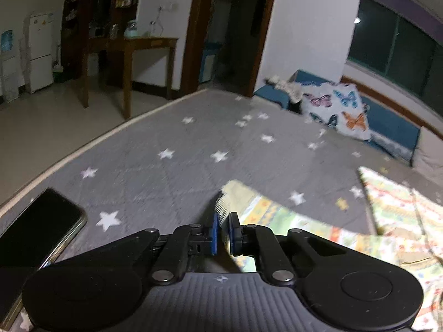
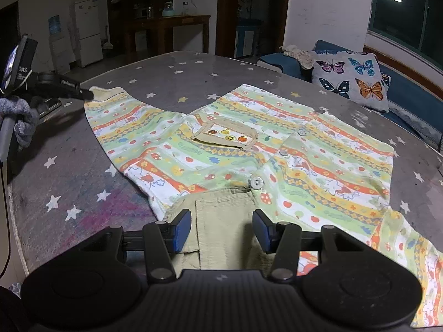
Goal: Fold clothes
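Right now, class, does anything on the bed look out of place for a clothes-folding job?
Yes: a dark phone lies on the star-patterned cover, near its edge, beside the left gripper. It belongs to no folding. The patterned shirt itself lies spread flat.

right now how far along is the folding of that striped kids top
Barely begun. Done: the striped top lies spread flat, front up, on the star-print bed cover, with no fold in it yet. In hand: the left gripper has its jaws shut on the beige sleeve cuff; the right gripper sits open over the beige collar, not gripping. Left: every fold, both sleeves and body.
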Motion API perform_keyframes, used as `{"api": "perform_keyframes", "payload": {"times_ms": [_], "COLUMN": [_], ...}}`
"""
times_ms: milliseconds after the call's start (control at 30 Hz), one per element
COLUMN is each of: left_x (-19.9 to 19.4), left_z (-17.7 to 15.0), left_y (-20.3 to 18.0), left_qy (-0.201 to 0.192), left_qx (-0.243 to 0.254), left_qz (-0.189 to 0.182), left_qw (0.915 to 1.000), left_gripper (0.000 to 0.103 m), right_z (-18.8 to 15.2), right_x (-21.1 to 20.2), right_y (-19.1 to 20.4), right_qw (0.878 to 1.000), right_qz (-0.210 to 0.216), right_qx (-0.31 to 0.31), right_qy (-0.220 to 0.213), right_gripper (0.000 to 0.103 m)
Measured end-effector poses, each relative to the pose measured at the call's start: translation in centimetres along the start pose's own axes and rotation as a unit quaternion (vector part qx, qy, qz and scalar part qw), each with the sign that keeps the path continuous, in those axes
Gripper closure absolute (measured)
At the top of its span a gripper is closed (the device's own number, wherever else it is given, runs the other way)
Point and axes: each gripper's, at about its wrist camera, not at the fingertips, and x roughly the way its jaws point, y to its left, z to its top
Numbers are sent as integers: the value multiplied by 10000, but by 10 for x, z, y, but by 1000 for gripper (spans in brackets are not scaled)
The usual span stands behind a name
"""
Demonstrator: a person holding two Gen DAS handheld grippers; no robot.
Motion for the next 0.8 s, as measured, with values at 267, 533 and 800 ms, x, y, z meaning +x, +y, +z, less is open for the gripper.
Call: {"api": "perform_keyframes", "payload": {"times_ms": [267, 533, 800], "left_x": [-30, -47, -59], "left_z": [8, 11, 19], "left_y": [-36, -96, -194], "left_qy": [-399, -250, -96], "left_qx": [334, 496, 849], "left_qz": [-854, -1947, -3142], "left_qw": [9950, 9793, 9455], "left_gripper": [95, 95, 96], "right_z": [4, 3, -10], "right_x": [-2, -9, -13], "right_y": [-1, -19, -27], "right_qw": [10000, 9992, 9985], "right_qz": [19, -54, -40], "right_qx": [41, 372, 541], "right_qy": [-63, -132, -123], "right_gripper": [53, 53, 53]}}
